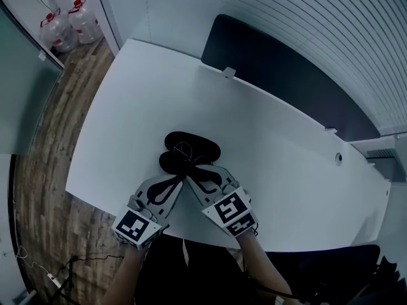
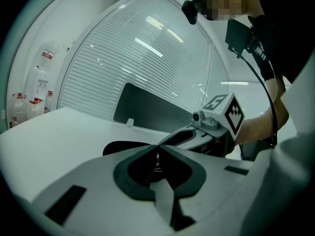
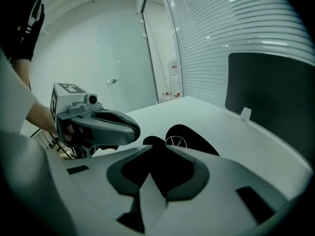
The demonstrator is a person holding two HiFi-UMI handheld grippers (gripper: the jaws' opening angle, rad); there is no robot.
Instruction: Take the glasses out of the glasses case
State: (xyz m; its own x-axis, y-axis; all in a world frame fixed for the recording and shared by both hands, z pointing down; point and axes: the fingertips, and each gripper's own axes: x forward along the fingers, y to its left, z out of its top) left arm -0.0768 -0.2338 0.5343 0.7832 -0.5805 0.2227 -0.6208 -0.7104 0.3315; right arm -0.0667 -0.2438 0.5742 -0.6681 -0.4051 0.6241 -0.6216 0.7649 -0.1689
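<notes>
Head view puts the open black case (image 1: pixel 169 162) on the white desk (image 1: pixel 267 138), near its front edge, with its two halves spread side by side. The glasses (image 1: pixel 184 149) lie in the far half, a thin pale wire frame against the dark lining. Both tools meet at the near half: the left tool (image 1: pixel 180 182) has its tips just short of the case, and the right tool (image 1: pixel 190 173) touches its rim. In the left gripper view we see the left tool clenched, tips together, with nothing we can name between them. In the right gripper view the jaws stand narrowly parted with the dark edge of the near half filling the gap, so we judge the right tool pinched on the case. The glasses are not yet touched. We expect them to be very light, springy in the wire and easy to bend or scratch, with slick lenses. We would take hold at the bridge or a hinge corner, where the frame is stiffest, squeeze gently and lift straight up. The case looks light too and likely to slide on the smooth desk, so one tool should pin it down.
</notes>
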